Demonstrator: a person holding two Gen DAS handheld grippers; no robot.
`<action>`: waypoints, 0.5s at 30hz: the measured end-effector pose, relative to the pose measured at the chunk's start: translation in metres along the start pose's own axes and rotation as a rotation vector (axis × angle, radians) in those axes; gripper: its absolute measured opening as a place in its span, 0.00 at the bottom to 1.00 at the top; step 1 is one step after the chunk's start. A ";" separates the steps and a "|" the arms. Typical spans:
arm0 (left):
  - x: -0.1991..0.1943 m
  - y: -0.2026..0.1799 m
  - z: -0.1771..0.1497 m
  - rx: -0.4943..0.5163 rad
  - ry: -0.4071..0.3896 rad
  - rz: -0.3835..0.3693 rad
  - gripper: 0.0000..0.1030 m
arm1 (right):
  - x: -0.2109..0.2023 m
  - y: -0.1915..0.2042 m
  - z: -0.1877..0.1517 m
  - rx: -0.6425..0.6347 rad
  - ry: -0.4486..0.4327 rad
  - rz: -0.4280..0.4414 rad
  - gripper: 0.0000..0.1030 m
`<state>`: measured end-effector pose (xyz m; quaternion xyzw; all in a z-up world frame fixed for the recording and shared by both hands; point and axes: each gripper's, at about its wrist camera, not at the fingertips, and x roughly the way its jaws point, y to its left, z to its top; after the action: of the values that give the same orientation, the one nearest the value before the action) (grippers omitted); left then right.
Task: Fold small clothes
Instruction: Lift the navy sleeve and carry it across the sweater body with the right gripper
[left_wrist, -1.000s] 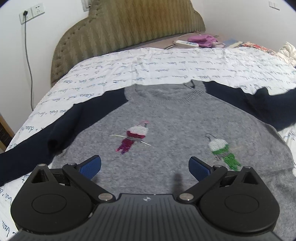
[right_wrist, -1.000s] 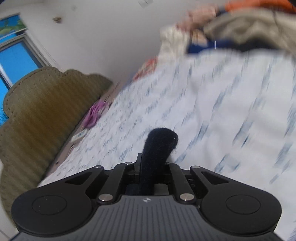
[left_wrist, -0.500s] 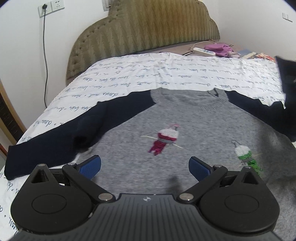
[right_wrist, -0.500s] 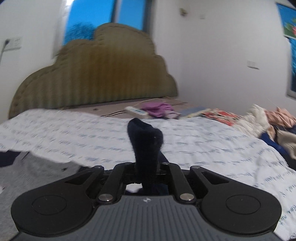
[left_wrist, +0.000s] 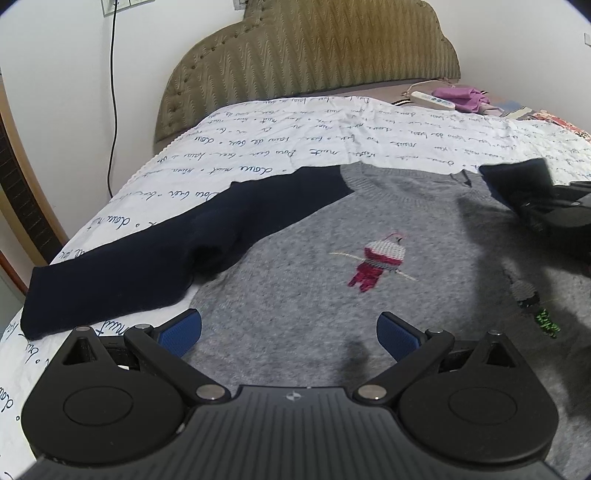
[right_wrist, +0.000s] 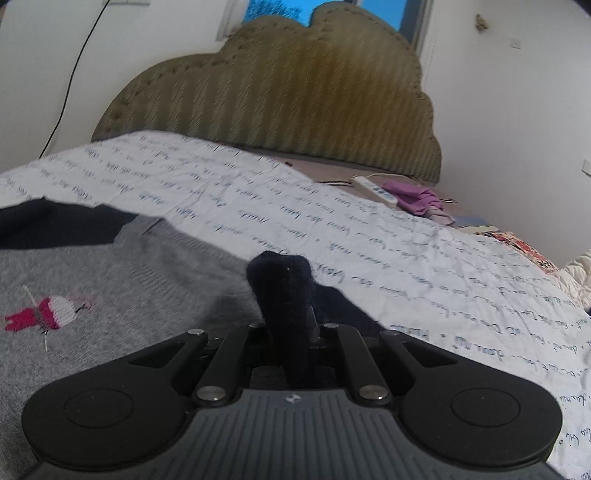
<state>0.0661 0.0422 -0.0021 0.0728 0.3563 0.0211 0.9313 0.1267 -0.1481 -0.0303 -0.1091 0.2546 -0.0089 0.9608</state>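
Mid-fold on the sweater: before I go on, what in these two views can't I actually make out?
- Sweater hem: left wrist view, hidden behind the open left gripper.
- Right sleeve cuff: right wrist view, its held part is buried between the shut jaws of the right gripper.
- Green figure: left wrist view, in shadow and blurred.
- Writing on the bedsheet: too small and smeared to read.

The right tool (right_wrist: 288, 332) pads are hidden by the navy sleeve (right_wrist: 284, 291).
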 end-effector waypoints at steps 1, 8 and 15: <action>0.001 0.001 -0.001 -0.001 0.002 0.002 1.00 | 0.004 0.006 -0.001 -0.016 0.011 0.005 0.08; 0.006 0.010 -0.004 -0.014 0.017 0.004 1.00 | 0.026 0.024 -0.010 -0.057 0.084 0.022 0.08; 0.009 0.012 -0.005 -0.020 0.031 -0.007 1.00 | 0.026 0.028 -0.011 -0.080 0.092 0.018 0.08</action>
<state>0.0698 0.0556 -0.0102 0.0616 0.3705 0.0224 0.9265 0.1426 -0.1246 -0.0580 -0.1444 0.2999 0.0048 0.9430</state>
